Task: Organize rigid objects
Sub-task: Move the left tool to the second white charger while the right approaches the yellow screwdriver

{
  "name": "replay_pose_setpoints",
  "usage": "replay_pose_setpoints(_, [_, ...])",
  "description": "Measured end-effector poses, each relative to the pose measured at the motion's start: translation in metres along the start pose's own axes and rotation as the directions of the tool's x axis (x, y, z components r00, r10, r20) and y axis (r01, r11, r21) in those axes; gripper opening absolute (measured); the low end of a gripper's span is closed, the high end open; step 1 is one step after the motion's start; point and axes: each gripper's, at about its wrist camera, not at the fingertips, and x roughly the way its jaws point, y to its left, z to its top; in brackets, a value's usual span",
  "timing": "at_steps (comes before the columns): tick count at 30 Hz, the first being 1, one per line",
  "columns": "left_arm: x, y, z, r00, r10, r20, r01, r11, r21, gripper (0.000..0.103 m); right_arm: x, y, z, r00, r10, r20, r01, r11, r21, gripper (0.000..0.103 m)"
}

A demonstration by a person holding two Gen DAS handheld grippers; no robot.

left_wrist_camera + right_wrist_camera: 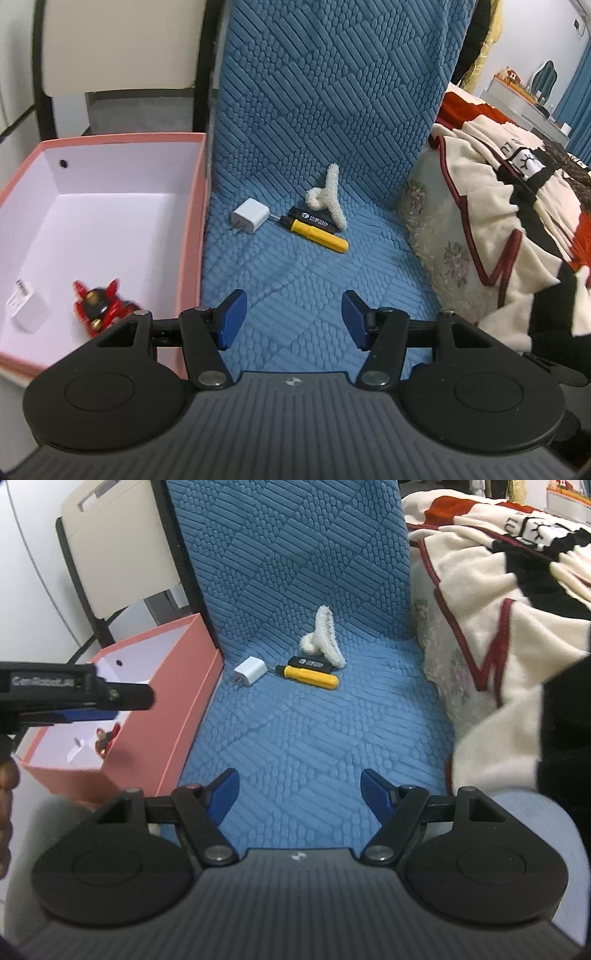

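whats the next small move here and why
Probably ease the left gripper forward toward the white charger, the nearest loose piece to the pink box. Its jaws are open with nothing between them, the box already holds a red toy, and the charger, yellow tool and black stick lie on the blue cover.

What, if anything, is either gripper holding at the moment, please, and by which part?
Nothing is held. The left gripper and the right gripper both stand open and empty above the blue cover.
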Motion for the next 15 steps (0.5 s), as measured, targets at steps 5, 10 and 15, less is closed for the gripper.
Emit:
replay_pose_setpoints(5, [0.040,-0.008,0.026,1.000,0.004,-0.004,-0.004,1.000,-0.016,0.063,0.034,0.001,0.017,1.000,0.000,-0.005,0.000,1.000,0.010,0.074])
replay_pose_setpoints(10, [0.086,-0.007,0.053,1.000,0.012,-0.016,-0.012,1.000,-0.024,0.063,0.075,0.008,0.038,1.000,0.014,-0.010,-0.014,1.000,-0.023,0.073])
replay_pose_setpoints(15, [0.134,0.001,0.075,0.999,0.026,-0.048,-0.026,1.000,0.006,0.063,0.116,0.003,0.061,1.000,0.006,-0.020,-0.007,0.995,-0.096,0.068])
